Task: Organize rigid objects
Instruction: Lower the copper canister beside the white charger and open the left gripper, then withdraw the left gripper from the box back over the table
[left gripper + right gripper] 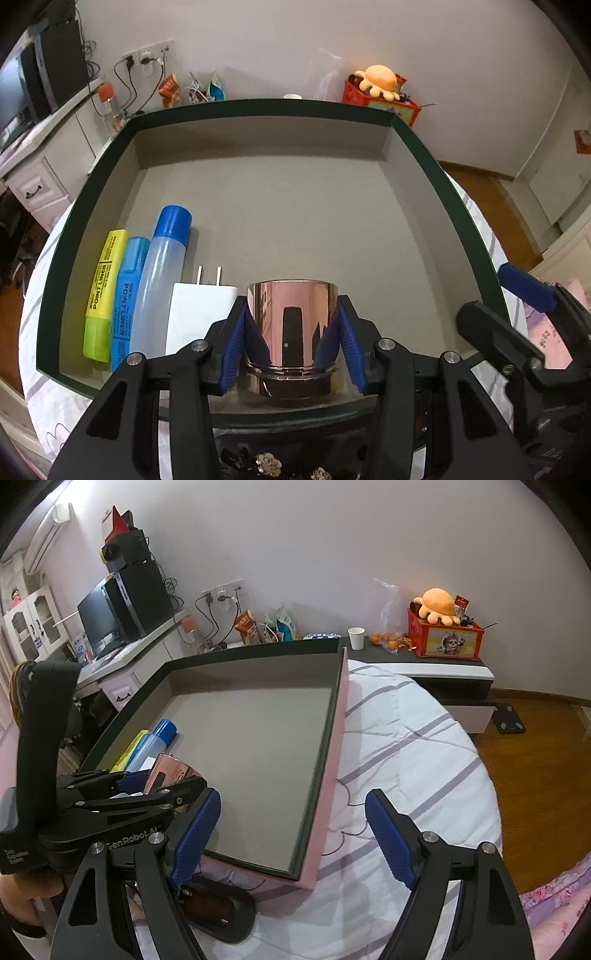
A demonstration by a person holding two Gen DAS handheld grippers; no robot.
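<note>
A shiny rose-gold cup sits between the blue pads of my left gripper, which is shut on it, low over the near edge of the grey-floored tray. To its left in the tray lie a white plug charger, a translucent bottle with a blue cap, a blue highlighter and a yellow highlighter. In the right wrist view the cup shows in the left gripper. My right gripper is open and empty over the tray's pink near corner.
The tray rests on a white striped bed cover. A black oval case lies on the bed by my right gripper's left finger. Small flower-shaped ornaments lie below the left gripper. Behind stand a paper cup, a red box and a desk.
</note>
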